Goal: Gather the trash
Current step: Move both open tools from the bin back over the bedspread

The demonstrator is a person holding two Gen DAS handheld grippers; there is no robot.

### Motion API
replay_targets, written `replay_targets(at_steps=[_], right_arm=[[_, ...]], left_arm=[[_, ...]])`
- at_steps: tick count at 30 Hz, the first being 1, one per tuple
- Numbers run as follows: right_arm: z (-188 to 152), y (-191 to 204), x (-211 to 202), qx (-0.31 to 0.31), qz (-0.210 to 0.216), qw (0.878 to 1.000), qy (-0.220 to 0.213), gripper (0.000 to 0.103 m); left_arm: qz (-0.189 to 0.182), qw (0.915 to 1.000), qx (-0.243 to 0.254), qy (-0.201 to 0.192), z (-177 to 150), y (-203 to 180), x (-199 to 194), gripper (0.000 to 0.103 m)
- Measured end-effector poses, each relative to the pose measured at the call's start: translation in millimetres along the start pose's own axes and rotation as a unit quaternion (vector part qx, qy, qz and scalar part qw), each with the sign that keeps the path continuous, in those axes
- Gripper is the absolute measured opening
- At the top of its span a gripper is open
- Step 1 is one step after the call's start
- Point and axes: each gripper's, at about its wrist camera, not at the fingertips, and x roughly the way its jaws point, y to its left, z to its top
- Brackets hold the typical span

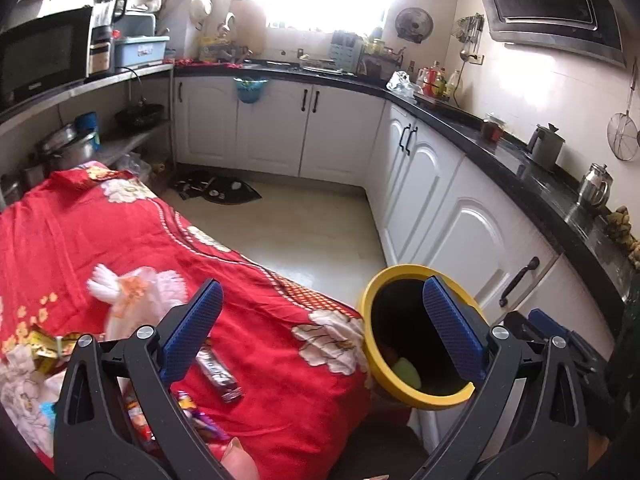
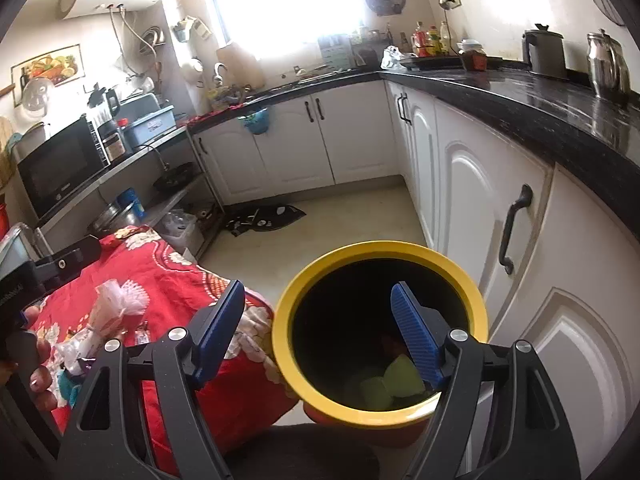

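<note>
A yellow-rimmed trash bin (image 1: 368, 344) (image 2: 280, 344) stands on the floor beside a table under a red flowered cloth (image 1: 256, 312) (image 2: 160, 272). Yellow-green trash (image 2: 396, 380) lies inside it. On the cloth lie a dark snack wrapper (image 1: 220, 376), a white and pink plastic bag (image 1: 132, 296) (image 2: 116, 304), gold wrappers (image 1: 40, 348) and colourful wrappers (image 1: 196, 416). My left gripper (image 1: 320, 332) is open and empty above the table's edge and the bin. My right gripper (image 2: 320, 336) is open and empty over the bin's mouth.
White cabinets (image 2: 472, 200) with a black counter (image 2: 540, 96) run along the right and back. Kettles (image 2: 548, 52) stand on the counter. A shelf with a microwave (image 1: 44, 56) is at the left. A dark mat (image 1: 220, 190) lies on the floor.
</note>
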Motion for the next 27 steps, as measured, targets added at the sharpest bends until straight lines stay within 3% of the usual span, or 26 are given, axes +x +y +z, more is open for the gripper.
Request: replay_targets(at_steps=[9,16,27], right_arm=[[-2,29,-5,-0.023,0.028,0.999,0.001,0.073],[-9,64,-2,-0.049,0.059,0.997,0.015,0.073],[-29,142,14,-0.108,0.142,0.982,0.062,0.073]], left_arm=[[0.029,0.9994,-0.016,-0.012,-4,33,-19,0.092],[0.068,0.9963,-0.049,-0.019,-9,81,-35,0.092],[0.128,0.9855,-0.108,-0.029,-15,157,-63,0.092]])
